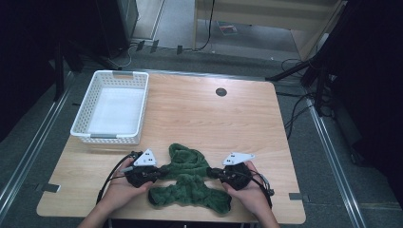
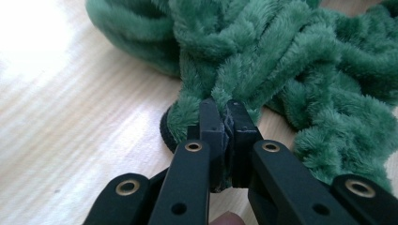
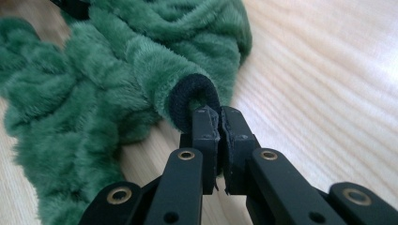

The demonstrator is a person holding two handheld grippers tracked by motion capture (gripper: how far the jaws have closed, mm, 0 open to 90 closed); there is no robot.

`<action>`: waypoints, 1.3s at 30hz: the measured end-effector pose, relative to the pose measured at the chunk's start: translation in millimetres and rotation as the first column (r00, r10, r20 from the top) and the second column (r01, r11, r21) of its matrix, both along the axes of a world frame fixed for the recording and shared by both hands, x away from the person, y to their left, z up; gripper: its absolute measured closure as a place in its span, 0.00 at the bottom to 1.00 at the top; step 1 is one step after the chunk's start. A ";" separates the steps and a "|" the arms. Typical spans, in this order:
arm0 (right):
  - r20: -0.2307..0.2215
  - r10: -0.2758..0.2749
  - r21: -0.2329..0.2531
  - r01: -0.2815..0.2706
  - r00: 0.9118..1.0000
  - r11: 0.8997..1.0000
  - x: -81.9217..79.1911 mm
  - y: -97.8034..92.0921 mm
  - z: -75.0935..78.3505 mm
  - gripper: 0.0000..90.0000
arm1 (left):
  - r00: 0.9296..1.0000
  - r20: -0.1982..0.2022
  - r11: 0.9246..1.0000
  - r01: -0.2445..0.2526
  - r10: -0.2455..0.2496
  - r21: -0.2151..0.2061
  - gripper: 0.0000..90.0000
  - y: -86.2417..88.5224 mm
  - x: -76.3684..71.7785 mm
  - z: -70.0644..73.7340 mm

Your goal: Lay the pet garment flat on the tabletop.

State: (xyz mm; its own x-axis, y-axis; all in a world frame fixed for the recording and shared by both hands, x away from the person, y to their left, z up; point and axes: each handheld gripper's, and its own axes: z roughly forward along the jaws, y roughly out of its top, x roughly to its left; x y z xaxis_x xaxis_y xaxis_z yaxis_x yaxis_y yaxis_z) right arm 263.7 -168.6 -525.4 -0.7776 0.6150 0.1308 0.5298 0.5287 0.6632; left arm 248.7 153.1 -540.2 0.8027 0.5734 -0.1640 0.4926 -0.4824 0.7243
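Garment point(image 1: 190, 183) crumpled, sleeves sideways

Wooden table point(image 1: 199, 114), grey floor point(image 1: 28, 142)

No readable text anywhere

No lettering, label, brand mark or number is showing legibly on anything in these views; a small reddish item lying on the floor point(image 1: 228, 27) beyond the table point(image 1: 190, 109) is appearing too blurred and too small for any print on it to be made out.
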 end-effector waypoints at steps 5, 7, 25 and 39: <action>0.002 0.078 0.199 -0.077 0.997 0.977 6.5 -2.2 34.7 0.60 | 1.000 0.002 1.000 -0.010 0.010 -0.020 0.95 -1.8 2.3 -0.8; 0.030 0.048 0.297 -0.054 0.998 0.953 17.4 2.3 55.6 0.61 | 1.000 0.005 1.000 -0.007 0.007 -0.018 0.95 -2.9 3.1 -1.4; -0.007 0.081 -0.022 -0.081 0.997 0.996 88.5 94.5 21.0 0.99 | 0.999 -0.022 0.998 -0.025 0.024 -0.056 0.95 -5.3 3.8 -0.5; 0.273 0.034 0.047 -0.048 0.961 0.998 63.5 36.6 14.1 0.94 | 0.961 -0.113 0.957 -0.266 0.253 -0.113 0.94 -1.0 18.1 -2.2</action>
